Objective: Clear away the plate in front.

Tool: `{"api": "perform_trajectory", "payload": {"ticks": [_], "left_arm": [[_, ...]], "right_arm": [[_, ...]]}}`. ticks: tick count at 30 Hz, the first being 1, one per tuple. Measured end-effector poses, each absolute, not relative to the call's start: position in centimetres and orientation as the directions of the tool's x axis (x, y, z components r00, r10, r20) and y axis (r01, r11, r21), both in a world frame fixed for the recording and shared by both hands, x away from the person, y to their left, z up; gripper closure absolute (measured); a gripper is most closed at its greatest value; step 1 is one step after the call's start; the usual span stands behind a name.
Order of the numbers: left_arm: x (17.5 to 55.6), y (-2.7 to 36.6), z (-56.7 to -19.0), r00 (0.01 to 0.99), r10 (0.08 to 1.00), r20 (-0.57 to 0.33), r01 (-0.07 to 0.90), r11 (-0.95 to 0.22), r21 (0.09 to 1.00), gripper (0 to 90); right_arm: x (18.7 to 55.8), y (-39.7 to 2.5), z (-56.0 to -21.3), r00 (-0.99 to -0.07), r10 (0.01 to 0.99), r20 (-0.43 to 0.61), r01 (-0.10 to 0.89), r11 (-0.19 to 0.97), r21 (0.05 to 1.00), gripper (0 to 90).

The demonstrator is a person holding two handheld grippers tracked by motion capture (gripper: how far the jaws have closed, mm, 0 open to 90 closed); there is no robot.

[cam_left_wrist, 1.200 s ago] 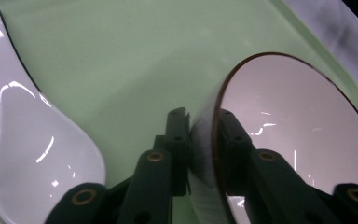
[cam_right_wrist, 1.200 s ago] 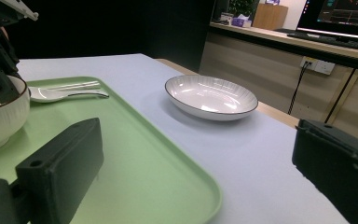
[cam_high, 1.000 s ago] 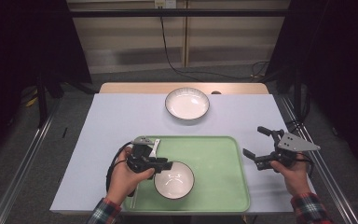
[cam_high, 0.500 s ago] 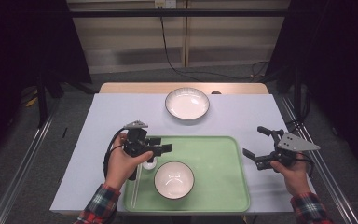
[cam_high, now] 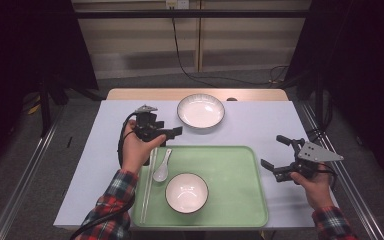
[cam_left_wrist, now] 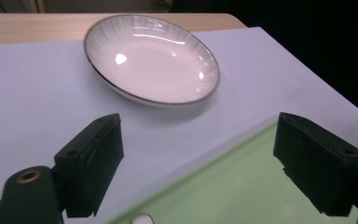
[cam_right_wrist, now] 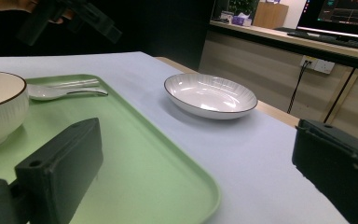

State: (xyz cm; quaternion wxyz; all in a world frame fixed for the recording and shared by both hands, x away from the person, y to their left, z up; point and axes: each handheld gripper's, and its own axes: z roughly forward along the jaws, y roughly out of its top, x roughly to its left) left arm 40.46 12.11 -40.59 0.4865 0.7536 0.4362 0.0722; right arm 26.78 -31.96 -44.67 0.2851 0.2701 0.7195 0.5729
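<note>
Left tool (cam_high: 167, 135) held raised in left hand (cam_high: 136, 147), jaws spread wide, nothing between them, pointing forward and right. Left forearm in plaid sleeve angled up from bottom edge. Right tool (cam_high: 280, 157) in right hand (cam_high: 314, 182), jaws wide apart, empty, pointing left.

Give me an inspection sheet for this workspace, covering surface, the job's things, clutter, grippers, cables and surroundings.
Surface: pale sheet over a wooden table; green tray at the near edge.
Job's things: shallow plate on the sheet beyond the tray; bowl, white spoon and chopsticks on the tray.
Clutter: nothing seen.
Grippers: left gripper open, empty, above the tray's far left corner, facing the plate; right gripper open, empty, off the tray's right edge.
Cables: black cable hanging down the back wall; gripper cable looping at the left hand.
Surroundings: grey floor, metal rails, dark curtains.
</note>
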Motion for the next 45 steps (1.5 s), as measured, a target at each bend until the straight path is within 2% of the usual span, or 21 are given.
{"api": "perform_trajectory", "payload": {"ticks": [12, 25, 34, 36, 39, 40, 42, 45], "left_arm": [[45.6, 10.3, -42.0, 0.54, 0.779, -0.32, 0.619, -0.11, 0.778, 9.1], [50.0, 9.1, -43.8, 0.432, 0.833, -0.345, 0.659, -0.03, 0.752, 10.5], [52.5, 8.5, -45.4, 0.371, 0.858, -0.354, 0.699, -0.007, 0.715, 21.7], [52.9, 8.3, -45.8, 0.361, 0.854, -0.375, 0.709, 0.01, 0.705, 27.9], [53.4, 8.1, -46.7, 0.329, 0.857, -0.398, 0.733, 0.034, 0.679, 32.1], [53.5, 8.2, -47.1, 0.323, 0.854, -0.409, 0.74, 0.042, 0.672, 39.1], [53.9, 8.1, -47.5, 0.301, 0.862, -0.408, 0.743, 0.056, 0.667, 40.7], [54.2, 8.1, -47.8, 0.273, 0.858, -0.436, 0.765, 0.082, 0.639, 48.0]], "right_arm": [[26.8, -32.0, -44.7, -0.687, 0.719, -0.102, 0.065, 0.201, 0.977, 1.1], [26.9, -32.1, -44.7, -0.692, 0.714, -0.102, 0.062, 0.201, 0.978, 1.1], [26.9, -32.1, -44.8, -0.699, 0.707, -0.112, 0.061, 0.214, 0.975, 1.1], [26.9, -32.1, -44.8, -0.695, 0.711, -0.108, 0.062, 0.208, 0.976, 1.1], [27.0, -32.2, -44.8, -0.706, 0.7, -0.108, 0.063, 0.215, 0.975, 1.1], [27.0, -32.2, -44.8, -0.701, 0.706, -0.102, 0.066, 0.206, 0.976, 1.1], [27.0, -32.2, -44.8, -0.698, 0.708, -0.106, 0.063, 0.208, 0.976, 1.1], [27.0, -32.1, -44.9, -0.699, 0.707, -0.108, 0.061, 0.209, 0.976, 1.1]]}}
